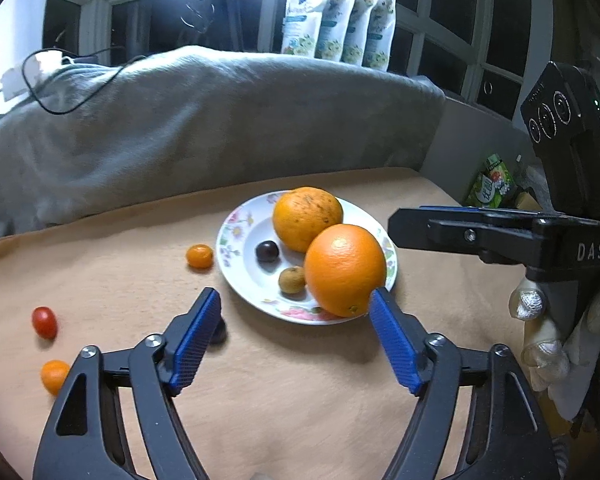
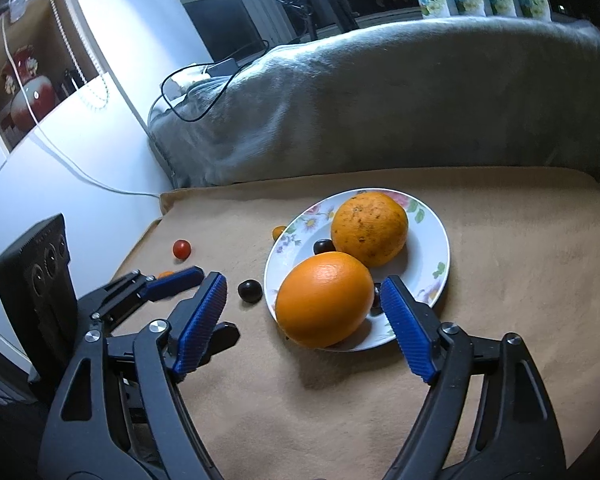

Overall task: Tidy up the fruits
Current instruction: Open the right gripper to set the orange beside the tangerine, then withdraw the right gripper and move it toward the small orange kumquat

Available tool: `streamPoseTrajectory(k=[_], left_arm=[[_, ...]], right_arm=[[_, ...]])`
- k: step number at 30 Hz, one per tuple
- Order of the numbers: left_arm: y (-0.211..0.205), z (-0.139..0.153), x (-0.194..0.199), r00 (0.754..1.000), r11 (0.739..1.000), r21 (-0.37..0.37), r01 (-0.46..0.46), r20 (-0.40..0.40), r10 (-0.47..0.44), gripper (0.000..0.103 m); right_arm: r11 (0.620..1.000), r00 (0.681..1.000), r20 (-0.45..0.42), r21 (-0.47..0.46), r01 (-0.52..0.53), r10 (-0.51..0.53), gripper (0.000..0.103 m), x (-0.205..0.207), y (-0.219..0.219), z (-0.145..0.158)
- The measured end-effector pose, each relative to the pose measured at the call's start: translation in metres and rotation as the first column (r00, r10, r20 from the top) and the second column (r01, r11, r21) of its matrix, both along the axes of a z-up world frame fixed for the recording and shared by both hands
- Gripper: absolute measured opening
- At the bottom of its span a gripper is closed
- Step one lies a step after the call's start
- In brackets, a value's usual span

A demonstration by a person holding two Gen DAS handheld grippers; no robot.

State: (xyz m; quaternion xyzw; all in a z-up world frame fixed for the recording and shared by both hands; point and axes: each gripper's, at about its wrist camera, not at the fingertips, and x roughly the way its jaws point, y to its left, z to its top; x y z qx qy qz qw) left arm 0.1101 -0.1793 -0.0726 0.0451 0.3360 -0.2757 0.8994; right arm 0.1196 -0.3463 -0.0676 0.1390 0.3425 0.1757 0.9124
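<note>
The letters "DAS" show in white on the black body of the right gripper point(image 1: 396, 226); the print on the four white pouches point(image 1: 340, 20) lined up on the windowsill is too small to read, as is the green carton point(image 1: 494, 184) at the right.

A flowered plate point(image 1: 236, 264) sits on the tan cloth point(image 1: 280, 400). It holds a speckled orange point(image 1: 306, 216) at the back, a smooth orange point(image 1: 342, 270) at the near rim lying slightly egg-shaped with its stem end toward the left gripper, a dark grape point(image 1: 267, 251) and a small brown fruit point(image 1: 291, 280).

Off the plate lie a small orange tomato point(image 1: 199, 256), a red tomato point(image 1: 44, 322), another small orange one point(image 1: 54, 376) and a dark grape point(image 2: 249, 291).

The left gripper point(image 1: 296, 312) is spread wide, nothing pinched; its right pad point(image 1: 394, 340) is just beside the smooth orange. The right gripper is spread too, the smooth orange between its pads but unpressed.
</note>
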Motion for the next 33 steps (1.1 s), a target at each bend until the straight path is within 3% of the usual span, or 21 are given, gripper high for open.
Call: streamPoseTrajectory(k=[4, 19, 33], left_arm=[[0.01, 0.003, -0.002, 1.0, 1.0, 0.003, -0.019, 0.012, 0.019, 0.078], [0.071, 0.005, -0.008, 0.988, 0.988, 0.019, -0.152, 0.021, 0.152, 0.081], [0.146, -0.015, -0.011, 0.945, 0.947, 0.008, -0.321, -0.059, 0.321, 0.081]], right_arm=[[1.0, 1.0, 0.017, -0.024, -0.008, 0.009, 0.092, -0.002, 0.008, 0.004], [0.99, 0.994, 0.074, -0.126, -0.065, 0.075, 0.093, -0.003, 0.037, 0.017], [0.952, 0.977, 0.087, -0.257, -0.165, 0.193, 0.093, 0.01, 0.077, 0.021]])
